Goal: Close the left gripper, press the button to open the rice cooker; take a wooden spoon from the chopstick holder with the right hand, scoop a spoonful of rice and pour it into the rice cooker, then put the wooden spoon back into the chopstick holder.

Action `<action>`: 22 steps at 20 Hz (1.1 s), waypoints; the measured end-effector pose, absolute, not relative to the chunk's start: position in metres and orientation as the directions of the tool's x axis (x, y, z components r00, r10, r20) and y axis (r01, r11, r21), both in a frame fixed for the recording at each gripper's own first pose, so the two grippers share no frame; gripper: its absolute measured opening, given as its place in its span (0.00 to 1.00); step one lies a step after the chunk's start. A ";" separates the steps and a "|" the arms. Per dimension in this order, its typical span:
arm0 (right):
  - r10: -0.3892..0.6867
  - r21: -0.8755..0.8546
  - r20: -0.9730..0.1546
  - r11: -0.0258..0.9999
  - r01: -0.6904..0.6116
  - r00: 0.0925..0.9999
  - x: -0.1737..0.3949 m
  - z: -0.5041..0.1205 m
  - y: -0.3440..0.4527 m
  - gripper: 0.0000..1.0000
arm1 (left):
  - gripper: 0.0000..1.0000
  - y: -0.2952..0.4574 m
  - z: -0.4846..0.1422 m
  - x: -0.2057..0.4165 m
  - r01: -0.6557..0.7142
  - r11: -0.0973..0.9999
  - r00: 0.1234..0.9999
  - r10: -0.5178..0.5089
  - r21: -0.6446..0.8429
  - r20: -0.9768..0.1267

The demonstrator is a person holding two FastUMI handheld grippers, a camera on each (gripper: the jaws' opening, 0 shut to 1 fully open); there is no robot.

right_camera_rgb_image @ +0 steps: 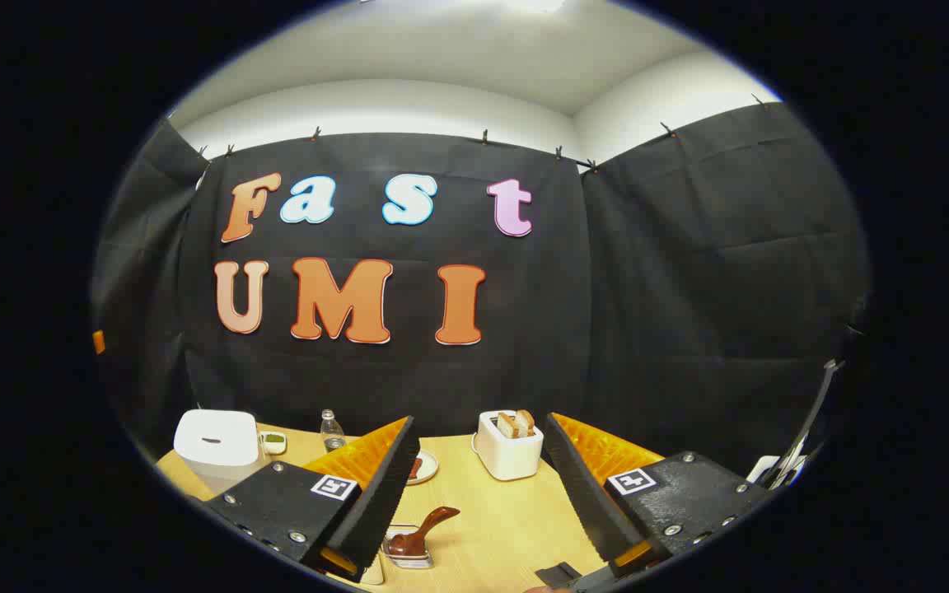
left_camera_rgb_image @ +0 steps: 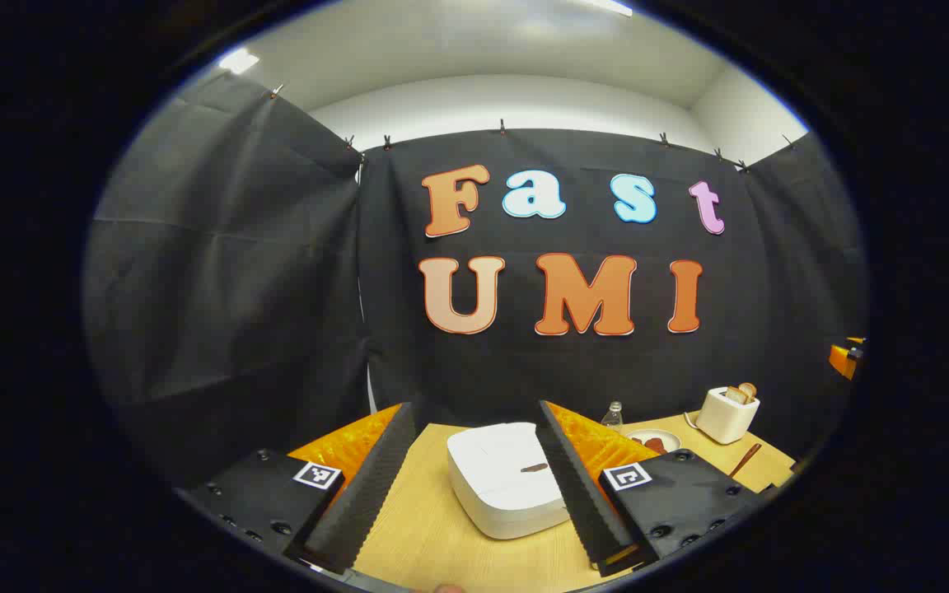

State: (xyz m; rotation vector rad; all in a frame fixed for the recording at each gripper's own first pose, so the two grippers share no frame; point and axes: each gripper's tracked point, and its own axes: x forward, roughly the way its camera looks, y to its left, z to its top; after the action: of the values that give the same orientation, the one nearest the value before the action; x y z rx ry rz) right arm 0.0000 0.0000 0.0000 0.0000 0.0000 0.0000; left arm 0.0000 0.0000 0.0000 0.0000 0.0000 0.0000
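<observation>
The white rice cooker (left_camera_rgb_image: 499,486) sits with its lid down on the wooden table (left_camera_rgb_image: 417,535), a dark button (left_camera_rgb_image: 534,468) on its top. My left gripper (left_camera_rgb_image: 474,410) hovers open just before it, and the cooker lies between and beyond the two fingers. In the right gripper view the cooker (right_camera_rgb_image: 215,445) stands far left. A brown wooden spoon (right_camera_rgb_image: 423,529) leans in a small clear holder (right_camera_rgb_image: 409,556) just ahead of my right gripper (right_camera_rgb_image: 481,422), close to its left finger. That gripper is open and empty.
A white toaster (right_camera_rgb_image: 509,445) with bread stands mid-table, also at the right in the left gripper view as the toaster (left_camera_rgb_image: 726,414). Near it are a small plate (left_camera_rgb_image: 654,441), a clear bottle (left_camera_rgb_image: 614,416) and a brown stick (left_camera_rgb_image: 745,459). A small dish (right_camera_rgb_image: 273,442) sits beside the cooker.
</observation>
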 end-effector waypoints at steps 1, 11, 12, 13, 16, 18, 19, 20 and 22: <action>0.006 -0.001 -0.005 1.000 -0.006 1.000 0.000 0.000 0.004 0.95 | 1.00 -0.001 0.000 0.002 0.004 1.000 1.000 -0.004 0.002 0.004; 0.007 -0.027 -0.006 1.000 -0.007 1.000 -0.003 0.013 -0.010 0.95 | 1.00 -0.034 0.018 0.025 0.073 0.997 0.997 -0.073 0.005 0.029; 0.004 -0.027 -0.005 1.000 -0.005 1.000 -0.004 0.013 -0.012 0.95 | 1.00 -0.038 0.018 0.025 0.081 0.997 0.996 -0.081 0.005 0.030; 0.002 -0.028 -0.009 1.000 -0.002 1.000 -0.004 0.012 -0.015 0.95 | 1.00 -0.042 0.017 0.026 0.084 0.996 0.996 -0.084 0.003 0.024; 0.005 -0.023 -0.019 1.000 -0.005 1.000 -0.005 0.009 -0.017 0.95 | 0.99 -0.053 0.012 0.028 0.108 0.994 0.994 -0.108 -0.019 0.003; 0.009 -0.017 -0.022 1.000 -0.010 1.000 -0.003 0.008 -0.015 0.95 | 0.98 -0.057 0.012 0.029 0.118 0.993 0.993 -0.118 -0.026 -0.002; 0.011 -0.016 -0.023 1.000 -0.012 1.000 -0.003 0.007 -0.015 0.95 | 0.98 -0.058 0.011 0.030 0.122 0.992 0.992 -0.122 -0.025 -0.005; 0.013 -0.015 -0.025 1.000 -0.013 1.000 -0.003 0.006 -0.014 0.95 | 0.97 -0.059 0.012 0.030 0.127 0.992 0.992 -0.127 -0.022 -0.008; 0.012 -0.016 -0.033 1.000 -0.012 0.999 0.000 0.003 -0.011 0.95 | 0.70 -0.057 0.011 0.032 0.122 0.992 0.992 -0.122 -0.007 -0.012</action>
State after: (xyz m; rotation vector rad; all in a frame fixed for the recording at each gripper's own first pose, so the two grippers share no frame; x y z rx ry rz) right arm -0.0001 -0.0114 0.0033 -0.0157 0.0334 0.0120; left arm 0.0320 -0.0571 0.0111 -0.0064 0.0121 -0.1226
